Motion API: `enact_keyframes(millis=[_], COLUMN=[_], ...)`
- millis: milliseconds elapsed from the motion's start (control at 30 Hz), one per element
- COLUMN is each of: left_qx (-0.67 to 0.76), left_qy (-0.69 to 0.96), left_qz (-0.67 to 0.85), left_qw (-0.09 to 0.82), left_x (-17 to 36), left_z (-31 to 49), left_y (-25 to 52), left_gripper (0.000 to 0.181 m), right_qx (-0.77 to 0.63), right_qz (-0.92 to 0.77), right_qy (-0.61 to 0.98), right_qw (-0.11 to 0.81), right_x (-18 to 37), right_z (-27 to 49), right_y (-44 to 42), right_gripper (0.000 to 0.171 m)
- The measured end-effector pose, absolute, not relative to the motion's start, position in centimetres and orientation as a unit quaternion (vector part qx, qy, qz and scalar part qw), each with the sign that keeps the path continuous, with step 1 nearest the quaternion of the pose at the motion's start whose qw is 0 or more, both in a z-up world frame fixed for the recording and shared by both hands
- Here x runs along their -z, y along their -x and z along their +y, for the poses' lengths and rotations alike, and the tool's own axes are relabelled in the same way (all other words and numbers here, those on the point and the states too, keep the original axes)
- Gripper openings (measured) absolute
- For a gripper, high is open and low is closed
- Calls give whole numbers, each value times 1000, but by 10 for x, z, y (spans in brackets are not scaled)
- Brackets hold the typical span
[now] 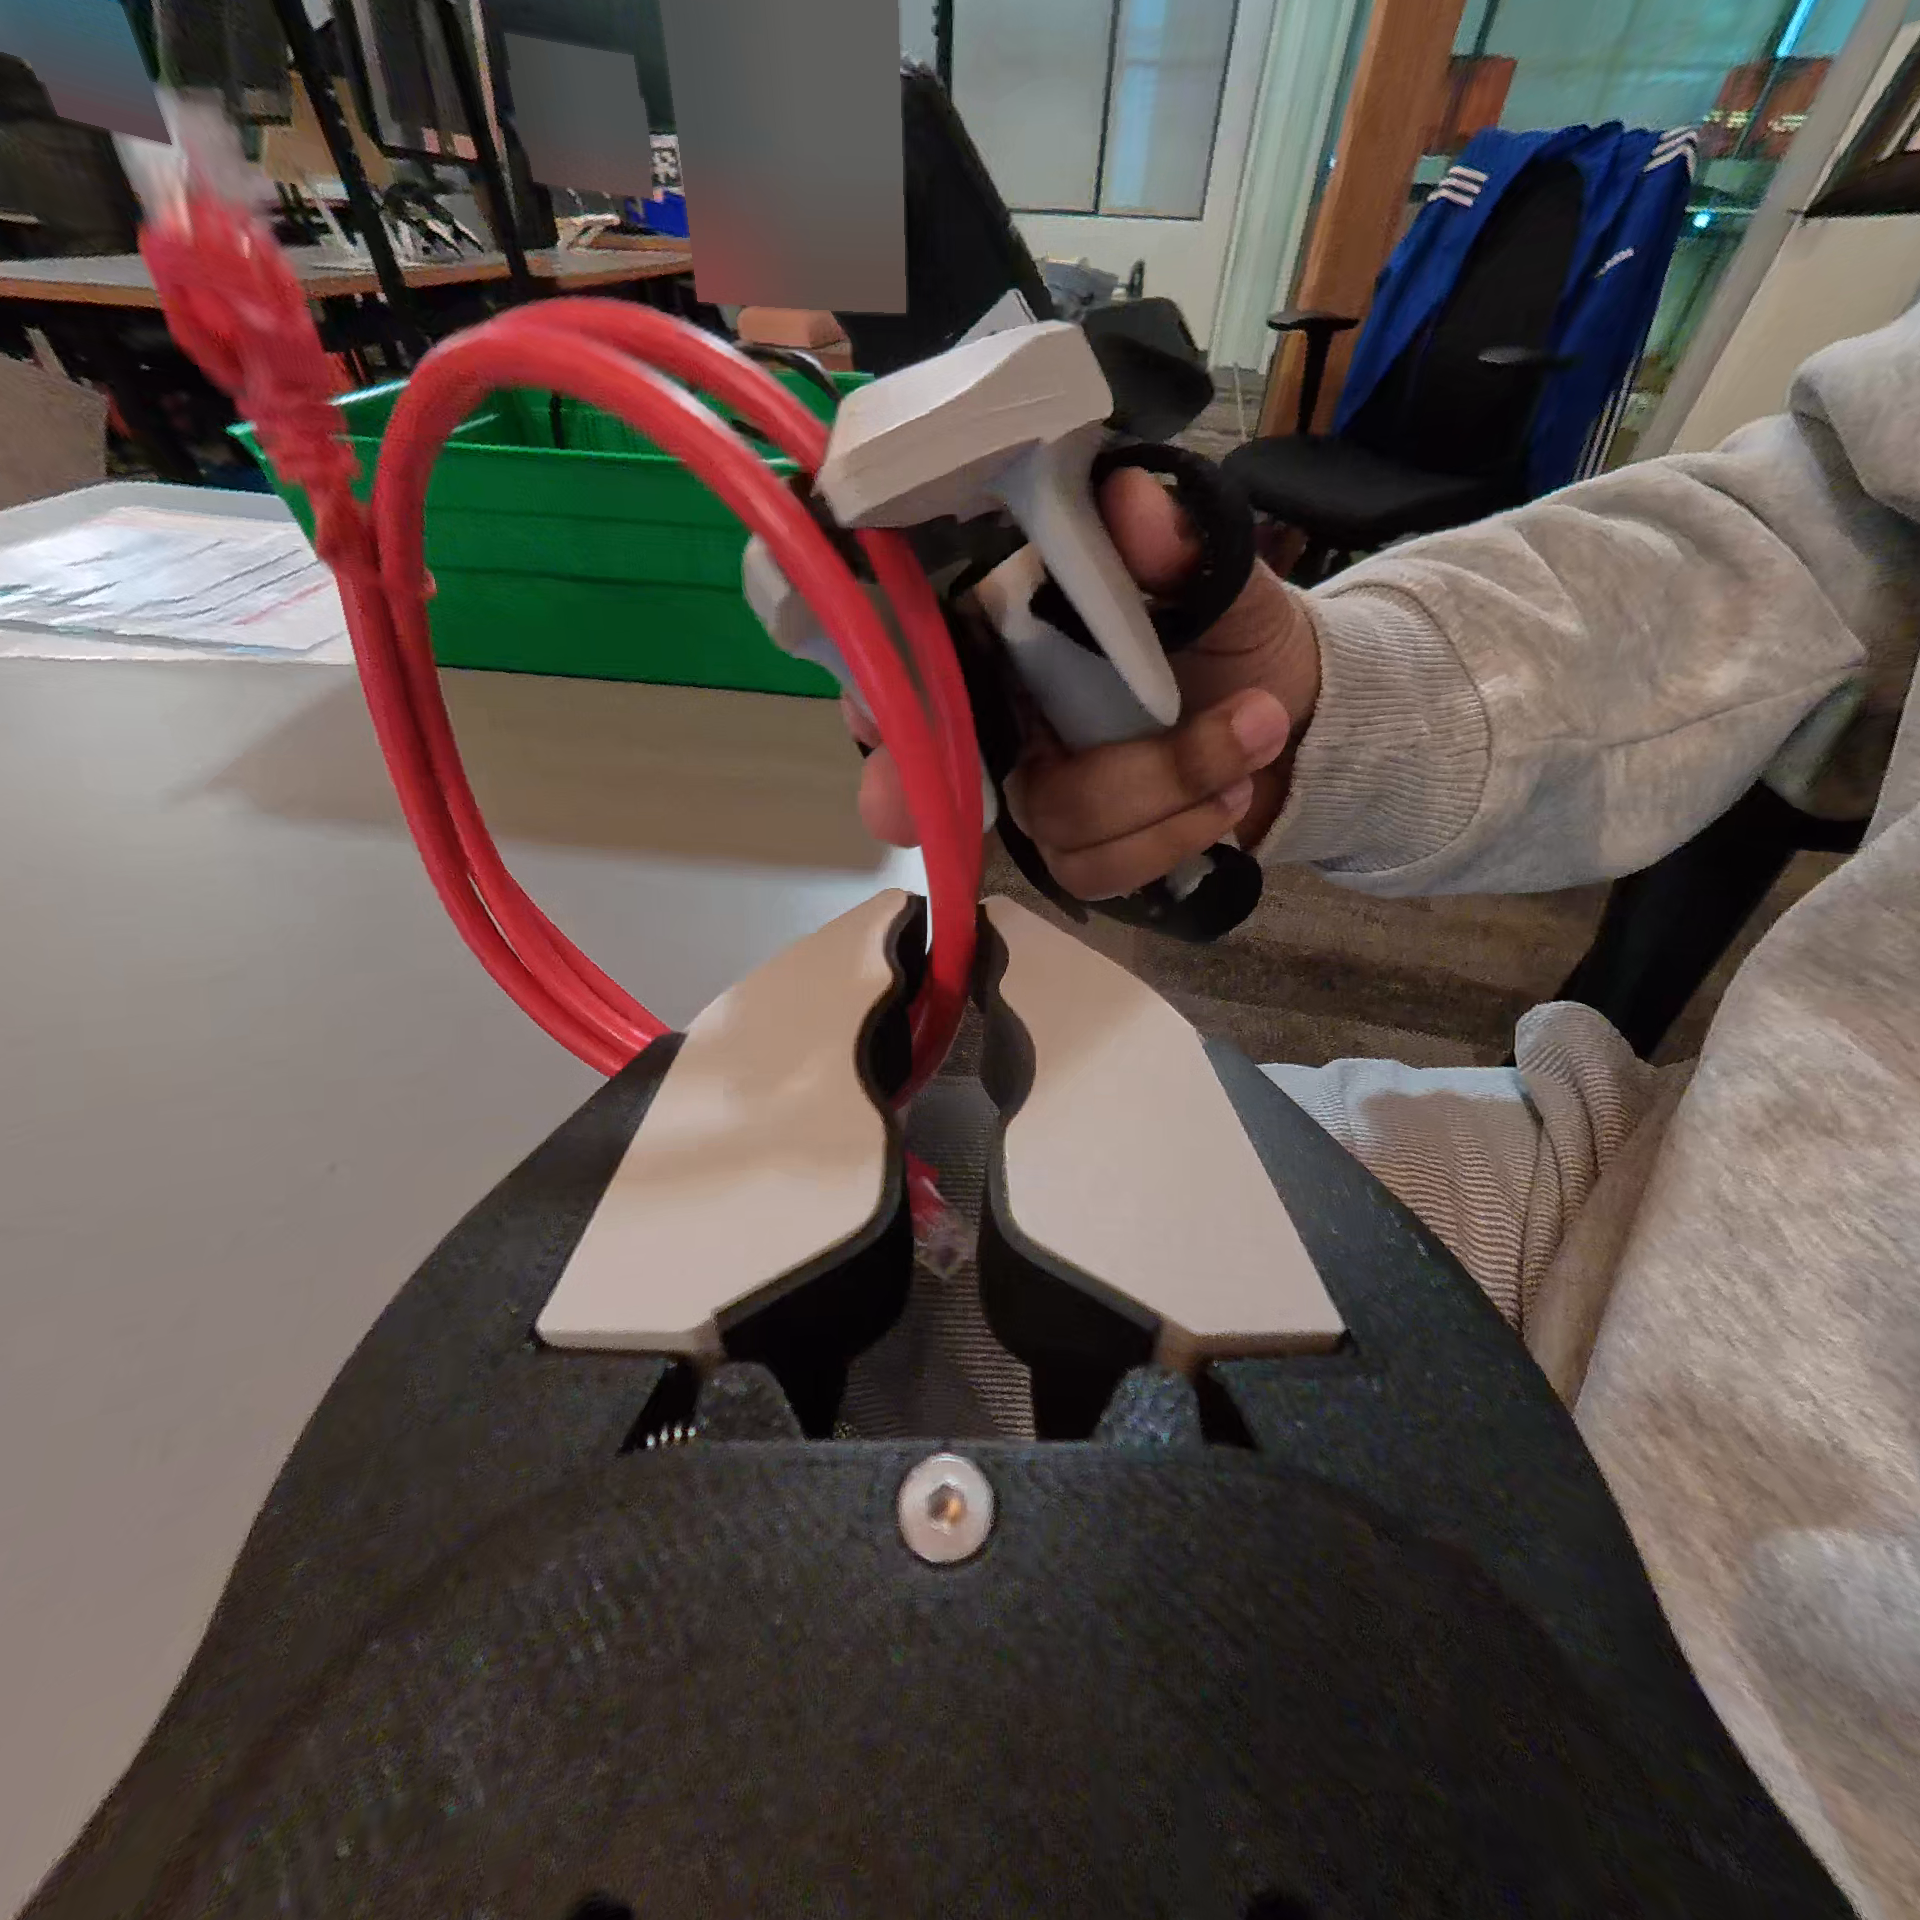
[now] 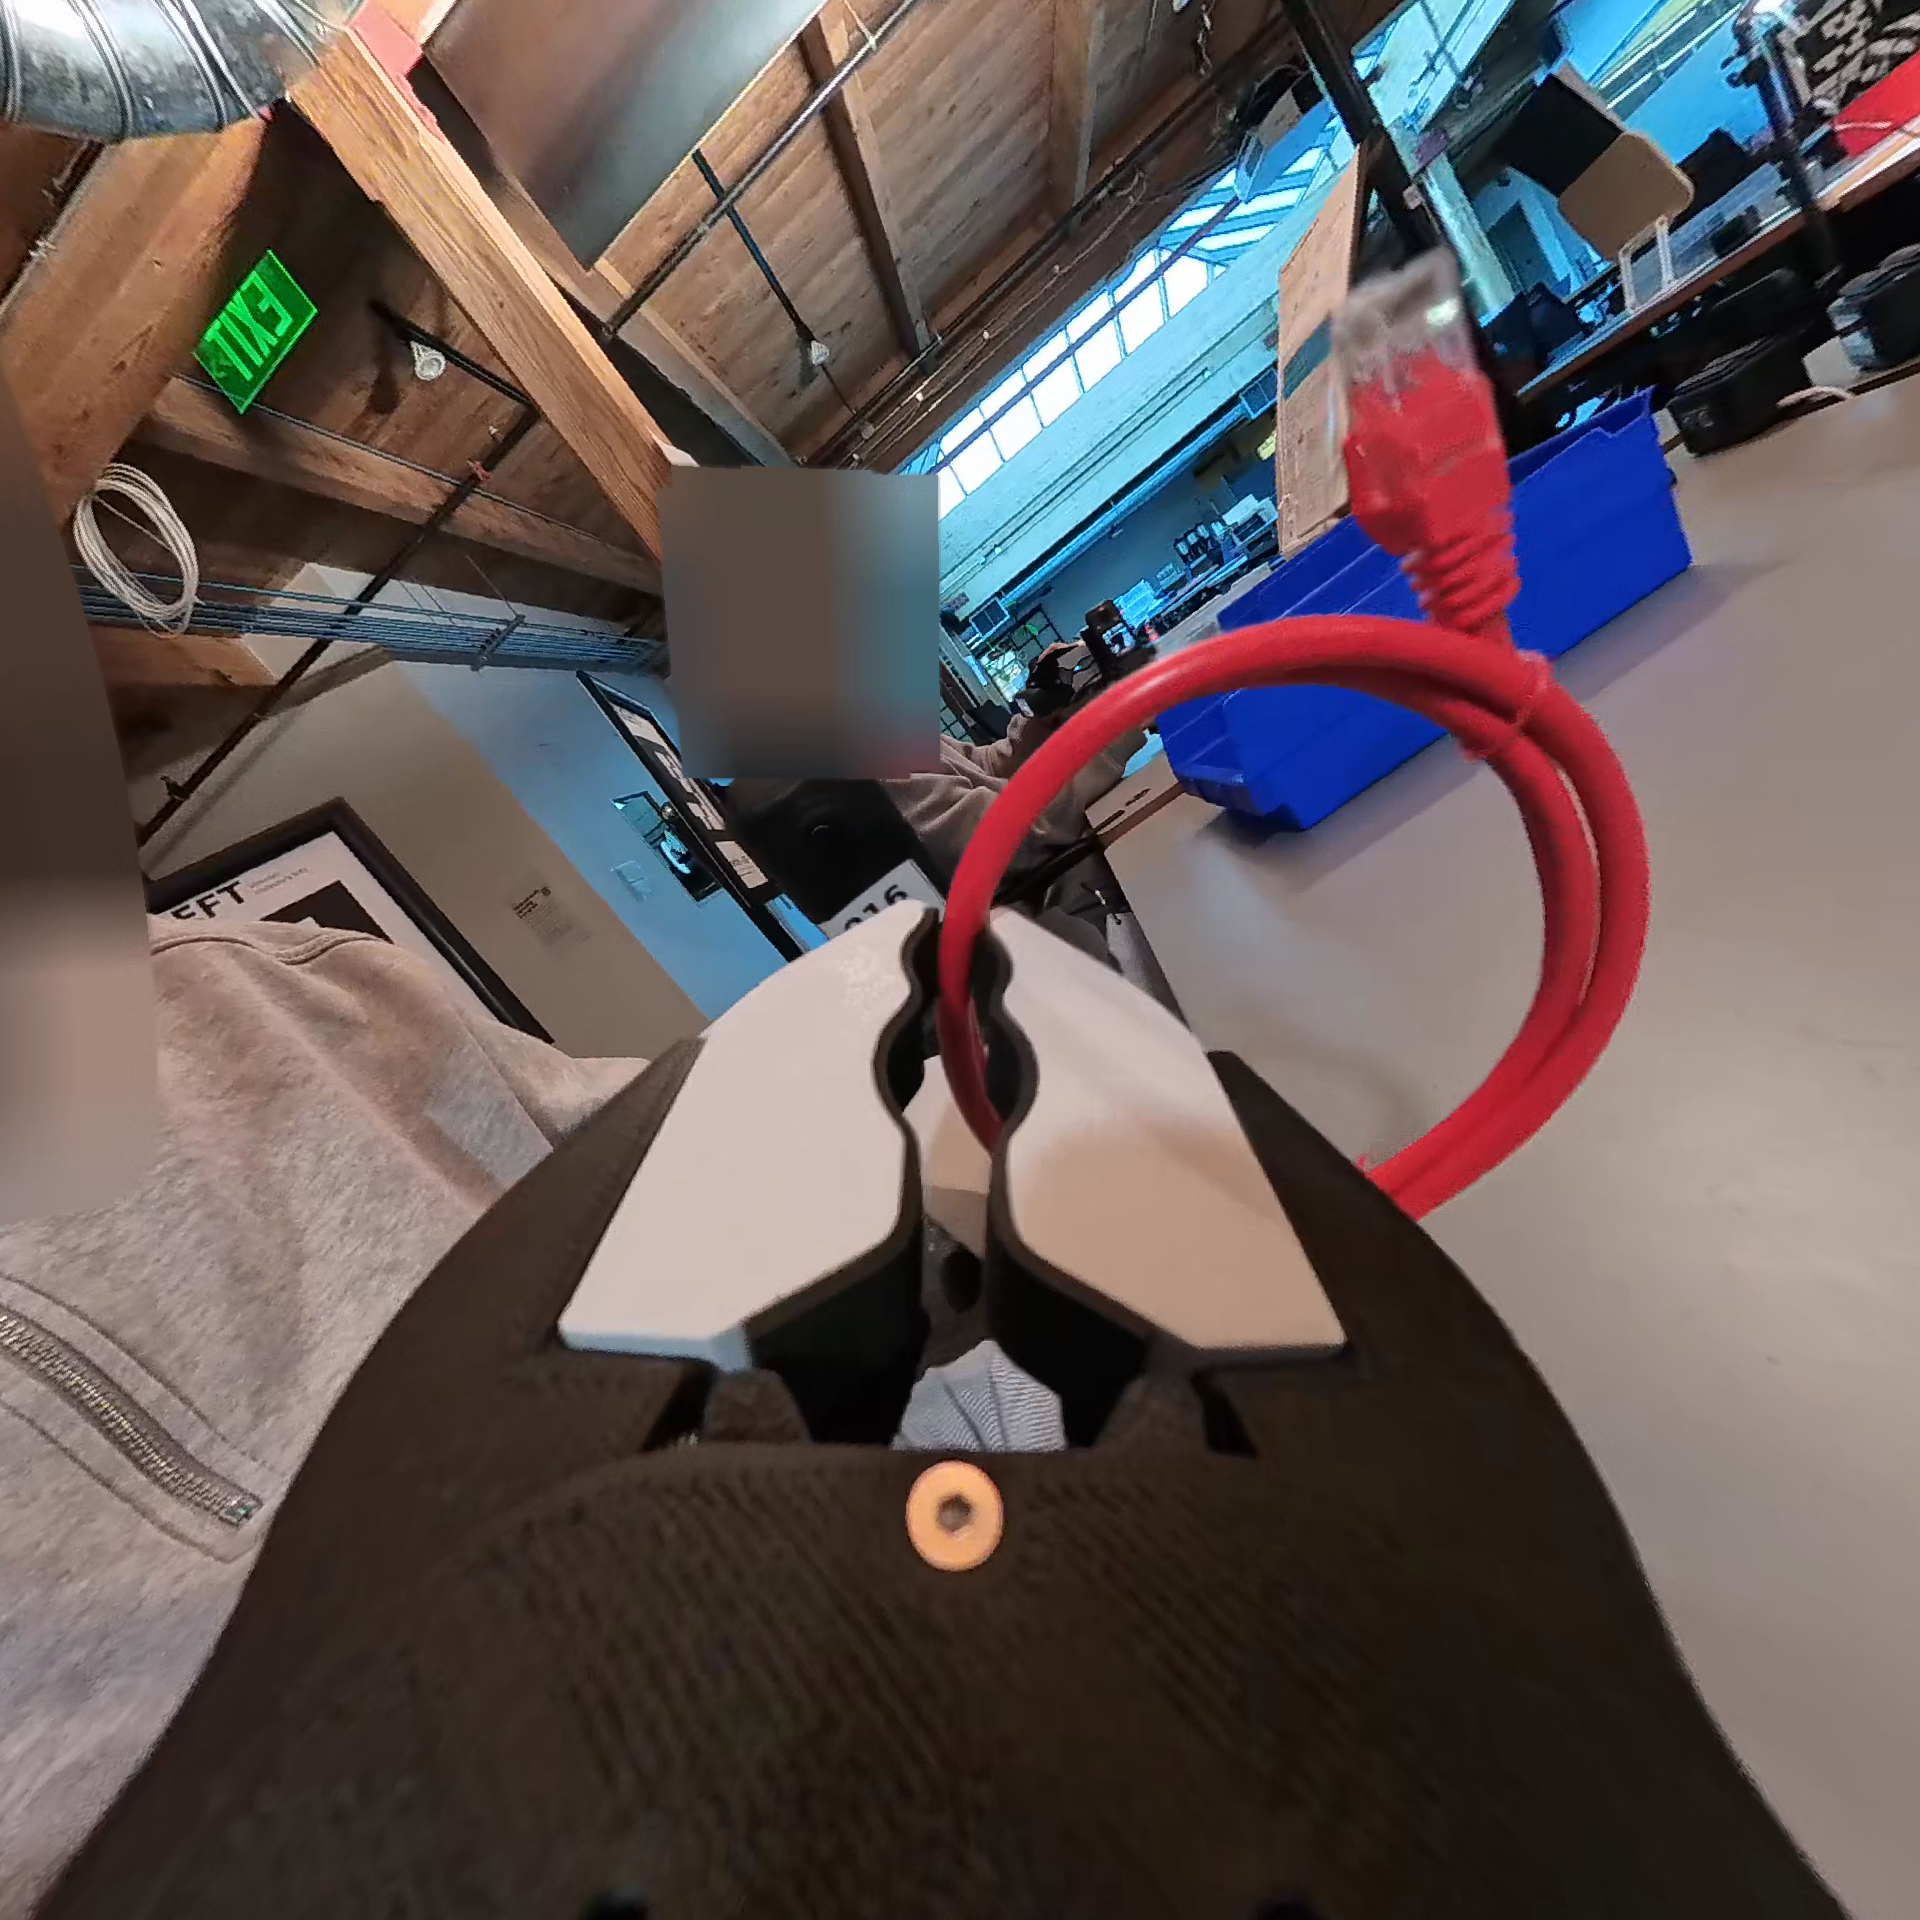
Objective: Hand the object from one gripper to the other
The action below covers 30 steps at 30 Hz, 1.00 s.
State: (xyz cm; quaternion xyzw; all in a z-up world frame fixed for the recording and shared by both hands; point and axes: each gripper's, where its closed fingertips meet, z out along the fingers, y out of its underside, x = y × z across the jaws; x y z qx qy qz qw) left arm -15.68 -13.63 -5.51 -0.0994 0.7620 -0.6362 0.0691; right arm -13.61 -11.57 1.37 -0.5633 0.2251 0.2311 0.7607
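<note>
A coiled red network cable [image 1: 416,665] hangs in a loop above the table. My left gripper [image 1: 951,914] is shut on the loop's lower part, and one clear plug [image 1: 940,1236] lies between its fingers. My right gripper [image 1: 810,530], held by a hand [image 1: 1143,790], meets the loop's upper right side in the left wrist view. In the right wrist view my right gripper [image 2: 961,935] is shut on the cable [image 2: 1600,852]. The other plug [image 2: 1423,416] sticks up from the loop. The left gripper does not show in the right wrist view.
A green bin [image 1: 582,561] stands on the pale table [image 1: 208,935] behind the cable, with papers [image 1: 156,582] to its left. A blue bin [image 2: 1403,727] sits on the table [image 2: 1558,1247] farther off. An office chair with a blue jacket [image 1: 1507,312] stands to the right. Grey sleeves [image 1: 1558,644] frame the right side. The grippers' ends are close to 7 centimeters from one another.
</note>
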Motion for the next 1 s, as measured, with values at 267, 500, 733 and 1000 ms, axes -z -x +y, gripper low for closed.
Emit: enact_keyframes(millis=[267, 500, 733, 1000], left_qx=[648, 693, 761, 814], left_qy=[104, 155, 202, 176], left_qz=[752, 703, 616, 542], left_qw=[65, 51, -11, -115], left_x=[49, 29, -3, -29], left_z=[-136, -120, -95, -79], left_y=[157, 142, 133, 145], left_gripper=[5, 5, 4, 4], right_qx=[-116, -83, -42, -30], right_qz=[236, 234, 238, 286], right_qy=[594, 591, 611, 647], right_qw=[760, 767, 754, 706], right_x=[-4, -5, 2, 33], right_z=[-119, -123, -125, -120], right_y=[120, 116, 110, 95], right_gripper=[27, 33, 36, 40])
